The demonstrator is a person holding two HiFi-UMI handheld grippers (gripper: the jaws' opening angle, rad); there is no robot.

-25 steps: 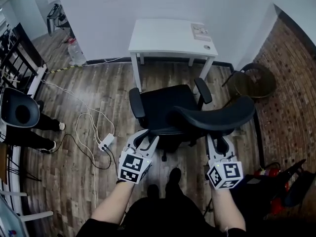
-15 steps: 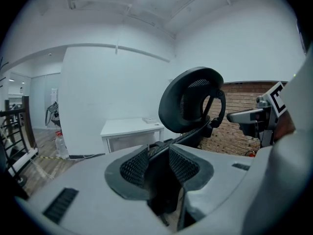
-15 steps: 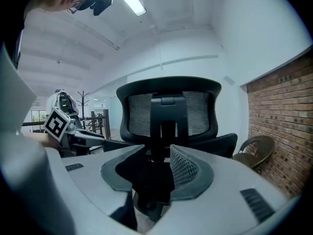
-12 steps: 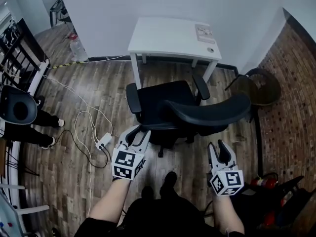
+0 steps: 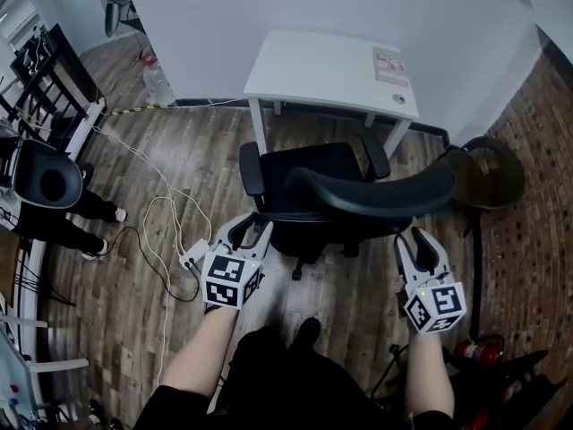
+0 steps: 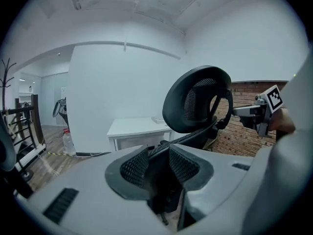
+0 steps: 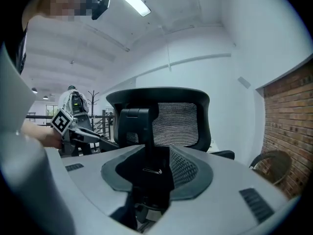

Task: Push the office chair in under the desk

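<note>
The black office chair [image 5: 304, 179] stands on the wood floor facing the white desk [image 5: 313, 65], its seat front just short of the desk legs. Its curved backrest [image 5: 376, 195] is toward me. My left gripper [image 5: 248, 232] hangs open beside the seat's rear left corner, gripping nothing. My right gripper [image 5: 414, 240] is just behind the backrest's right end, apart from it; its jaws are closing with nothing between them. The left gripper view shows the backrest [image 6: 195, 99] and desk [image 6: 132, 129] past the open jaws. In the right gripper view the mesh backrest [image 7: 178, 124] fills the middle.
A white power strip [image 5: 192, 256] with loose cables lies on the floor left of the chair. A round dark chair [image 5: 488, 173] stands at the right by the brick wall. A person's legs [image 5: 89, 213] show at the left, and a red extinguisher [image 5: 470, 352] at the lower right.
My right gripper has come off the backrest, drawn back and opened wider. The left gripper has also pulled back a little. The chair stands slightly nearer the desk.
</note>
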